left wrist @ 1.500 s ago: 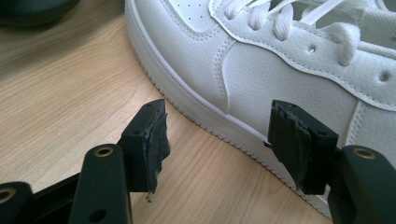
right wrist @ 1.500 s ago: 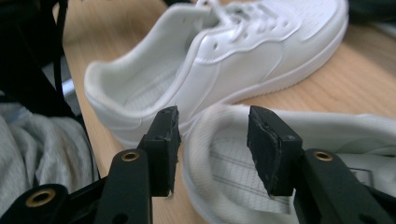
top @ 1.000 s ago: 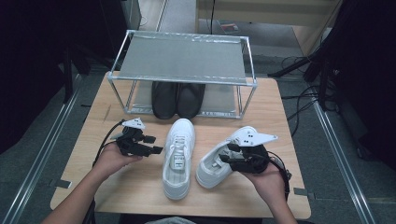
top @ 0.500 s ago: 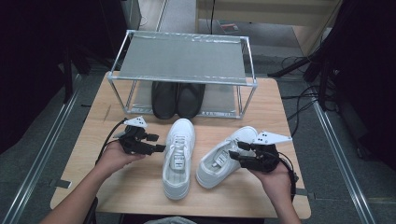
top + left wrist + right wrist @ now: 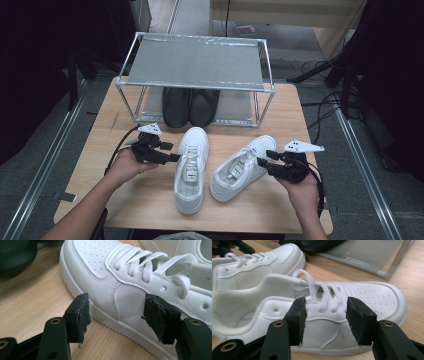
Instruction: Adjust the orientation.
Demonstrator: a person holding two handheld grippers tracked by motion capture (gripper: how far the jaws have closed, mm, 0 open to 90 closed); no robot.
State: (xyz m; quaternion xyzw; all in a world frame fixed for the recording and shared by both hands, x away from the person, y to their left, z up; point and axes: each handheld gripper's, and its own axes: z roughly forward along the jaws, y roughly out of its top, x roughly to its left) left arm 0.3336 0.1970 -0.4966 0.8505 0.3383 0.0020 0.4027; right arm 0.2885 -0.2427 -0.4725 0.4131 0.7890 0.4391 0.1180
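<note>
Two white sneakers lie on the wooden table (image 5: pixel 150 200), the left one (image 5: pixel 191 167) pointing straight away and the right one (image 5: pixel 242 167) angled. My left gripper (image 5: pixel 170 157) is open at the left sneaker's outer side; in the left gripper view its jaws (image 5: pixel 118 311) frame the sneaker's side panel (image 5: pixel 100 267) without touching it. My right gripper (image 5: pixel 262 162) is open just right of the right sneaker. Its jaws have just been closing slightly. In the right gripper view the gripper (image 5: pixel 327 315) faces that sneaker's laced side (image 5: pixel 372 297), and the pads are off it.
A metal shoe rack (image 5: pixel 195 62) with a mesh shelf stands at the table's far side. A pair of black shoes (image 5: pixel 190 106) sits under it. Cables trail from both grippers. Bare wood lies along the front edge and both sides.
My right gripper has drawn back to the right, off the right sneaker's heel side. The left gripper and both sneakers have stayed put.
</note>
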